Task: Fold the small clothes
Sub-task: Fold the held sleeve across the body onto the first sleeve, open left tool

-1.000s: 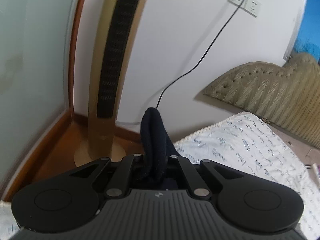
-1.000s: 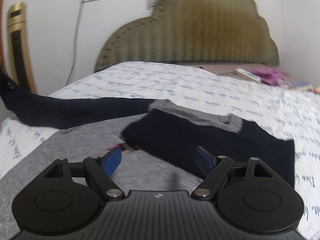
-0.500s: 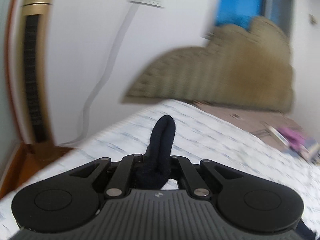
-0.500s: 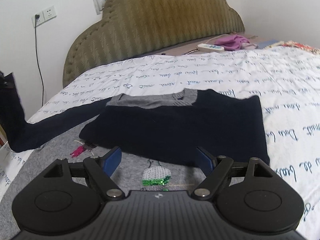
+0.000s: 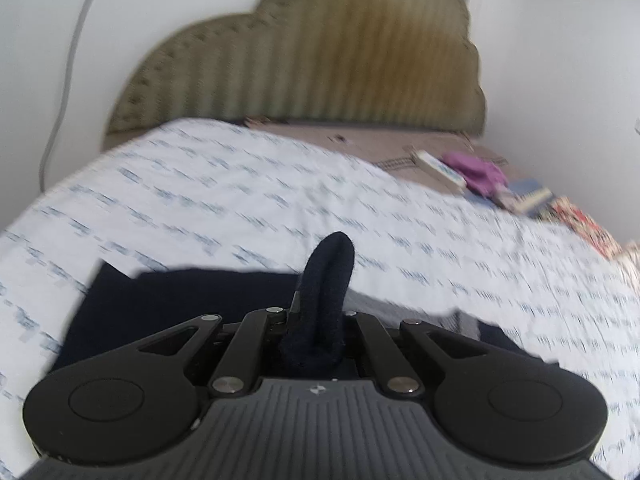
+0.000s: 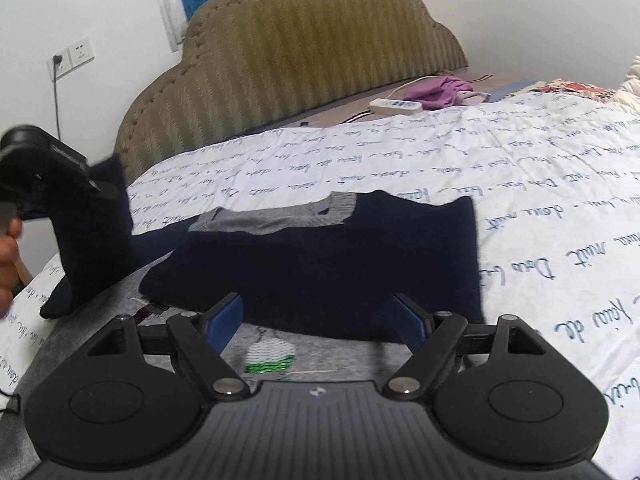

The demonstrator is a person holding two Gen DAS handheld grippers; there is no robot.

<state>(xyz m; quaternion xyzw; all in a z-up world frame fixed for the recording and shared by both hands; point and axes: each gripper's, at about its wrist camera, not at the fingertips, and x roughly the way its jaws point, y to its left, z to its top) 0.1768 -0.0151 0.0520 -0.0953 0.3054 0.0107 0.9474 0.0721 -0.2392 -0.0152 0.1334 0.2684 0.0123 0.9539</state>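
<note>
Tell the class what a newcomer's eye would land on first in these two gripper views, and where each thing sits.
First, the navy sleeve lifted off the bed at the left, pinched in the shut left gripper. Next, the dark sweater with its grey collar, partly folded mid-bed on the white script-printed bedspread, just beyond the open, empty right gripper. Behind it all rises the olive scalloped headboard.

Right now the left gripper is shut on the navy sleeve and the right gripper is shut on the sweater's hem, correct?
Not quite. The left gripper is shut on the navy sleeve, but the right wrist view shows the right gripper open and empty above the sweater.
</note>
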